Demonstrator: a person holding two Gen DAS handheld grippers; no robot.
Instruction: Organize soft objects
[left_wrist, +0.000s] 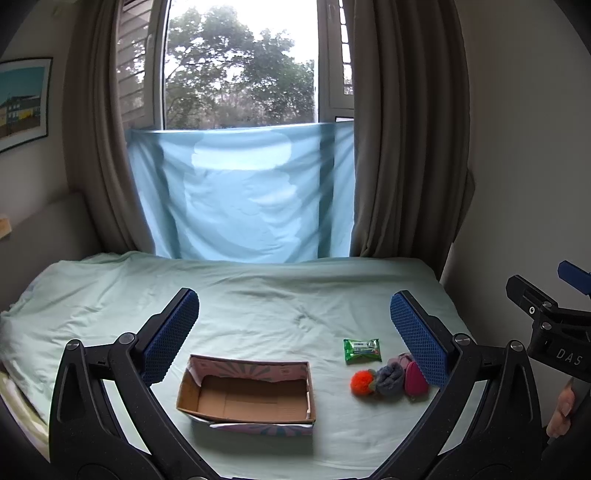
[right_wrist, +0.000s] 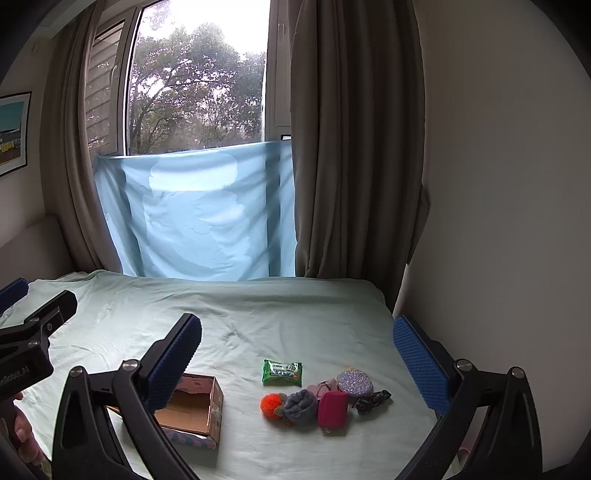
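Note:
An open cardboard box (left_wrist: 246, 397) lies empty on the pale green bed; it also shows in the right wrist view (right_wrist: 199, 410). To its right lies a cluster of soft items: an orange pompom (right_wrist: 272, 405), a grey-blue knit piece (right_wrist: 300, 404), a pink pouch (right_wrist: 332, 409), a glittery round pad (right_wrist: 354, 382), a dark scrunchie (right_wrist: 371, 400) and a green tissue pack (right_wrist: 282, 372). The pompom (left_wrist: 362, 382) and the tissue pack (left_wrist: 362, 350) also show in the left wrist view. My left gripper (left_wrist: 294, 332) is open above the box. My right gripper (right_wrist: 297, 356) is open above the cluster. Both are empty.
The bed (left_wrist: 258, 295) runs back to a blue cloth (left_wrist: 240, 192) under a window with brown curtains. A white wall (right_wrist: 498, 184) closes the right side. A framed picture (left_wrist: 22, 103) hangs on the left wall.

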